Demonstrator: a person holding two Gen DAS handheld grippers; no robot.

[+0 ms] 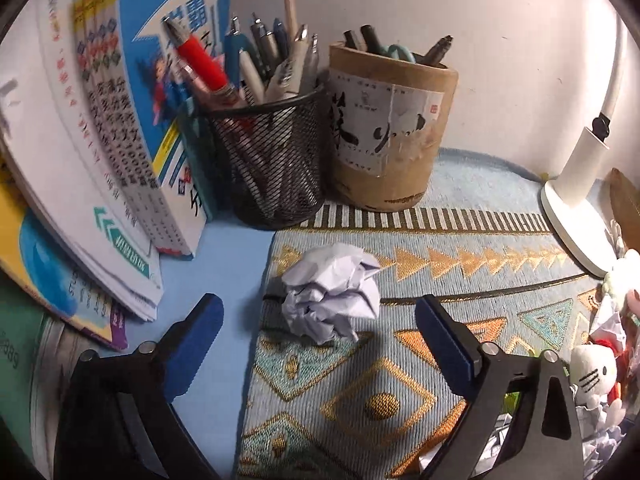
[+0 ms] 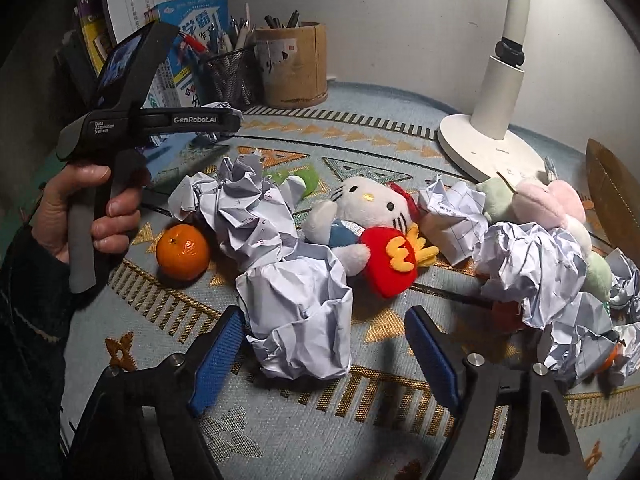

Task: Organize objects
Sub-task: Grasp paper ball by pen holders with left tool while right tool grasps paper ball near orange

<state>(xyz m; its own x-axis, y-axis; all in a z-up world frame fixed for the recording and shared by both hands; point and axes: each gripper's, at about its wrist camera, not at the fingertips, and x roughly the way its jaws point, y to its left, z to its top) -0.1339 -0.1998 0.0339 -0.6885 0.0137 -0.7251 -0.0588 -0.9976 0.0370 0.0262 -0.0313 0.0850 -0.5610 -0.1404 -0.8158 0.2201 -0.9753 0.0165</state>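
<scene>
In the left wrist view a crumpled paper ball [image 1: 332, 292] lies on the patterned mat, just ahead of and between the tips of my open, empty left gripper [image 1: 320, 312]. In the right wrist view my right gripper [image 2: 324, 320] is open and empty, with a large crumpled paper ball [image 2: 298, 316] between its blue pads. Behind it lie more paper balls [image 2: 244, 208], an orange [image 2: 183, 253], a Hello Kitty plush [image 2: 368, 216] with a red pouch, and a pink and green plush [image 2: 548, 204]. The left gripper [image 2: 236, 122] shows at the left, held by a hand.
A mesh pen cup [image 1: 268, 152] and a cardboard pen tube [image 1: 388, 128] stand at the back against the wall. Books [image 1: 120, 120] lean at the left. A white desk lamp [image 2: 492, 136] stands at the right. More paper balls [image 2: 532, 272] pile at the right.
</scene>
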